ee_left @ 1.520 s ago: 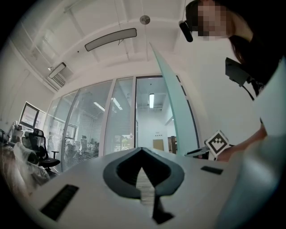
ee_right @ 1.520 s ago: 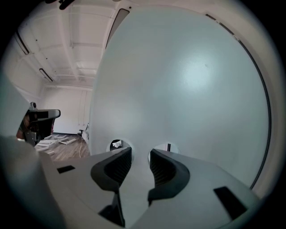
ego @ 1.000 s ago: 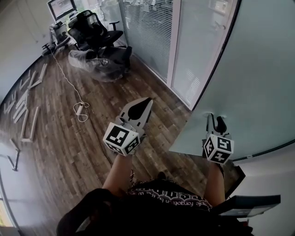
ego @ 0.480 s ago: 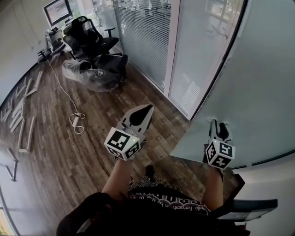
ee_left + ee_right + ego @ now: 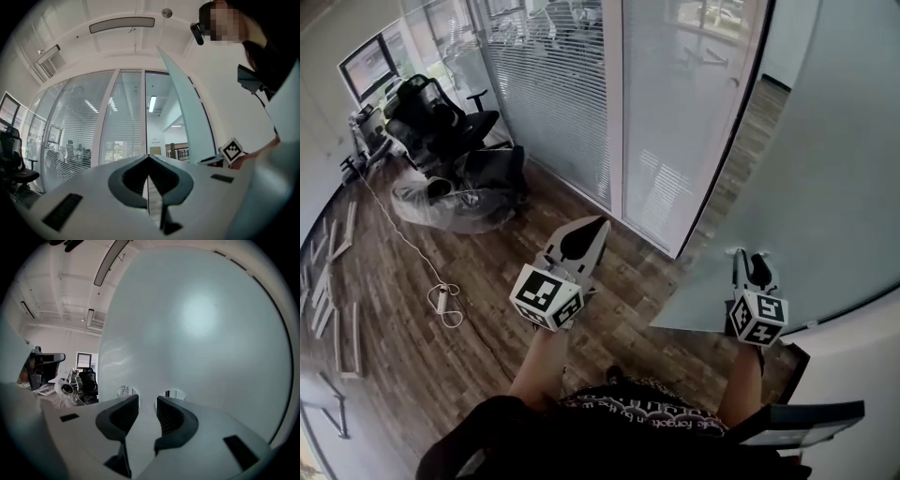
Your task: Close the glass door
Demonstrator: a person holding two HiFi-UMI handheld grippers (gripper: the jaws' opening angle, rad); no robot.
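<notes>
**A:** The state of the tongs is requested.

**B:** In the head view the left gripper (image 5: 598, 225) is noted at centre frame. Its jaws are together, with nothing clamped, and it is held free above the wooden floor (image 5: 487, 272). The right gripper (image 5: 749, 258) is noted at lower right. Its jaws are apart and its tips are set at the frosted face of the glass door (image 5: 834, 159). In the right gripper view nothing is seen between the jaws. Whether the tips touch the pane cannot be told.

**A:** The door's position is requested.

**B:** The right of the head view is filled by the door. It is swung away from the fixed glass panel (image 5: 675, 112) at upper centre, and a gap is left between them. Closure is judged not yet done.

**A:** Hazards are to be entered.

**B:** Three are judged likely.
1. **Slip:** the pane is smooth and is not clamped, so the tips could be skidded off if the push is angled.
2. **Slam:** glass could be struck hard against the frame if too much force is applied.
3. **Pinch:** the left gripper is placed just left of the door's lower edge, so it could be caught in the gap as that gap is narrowed.
</notes>
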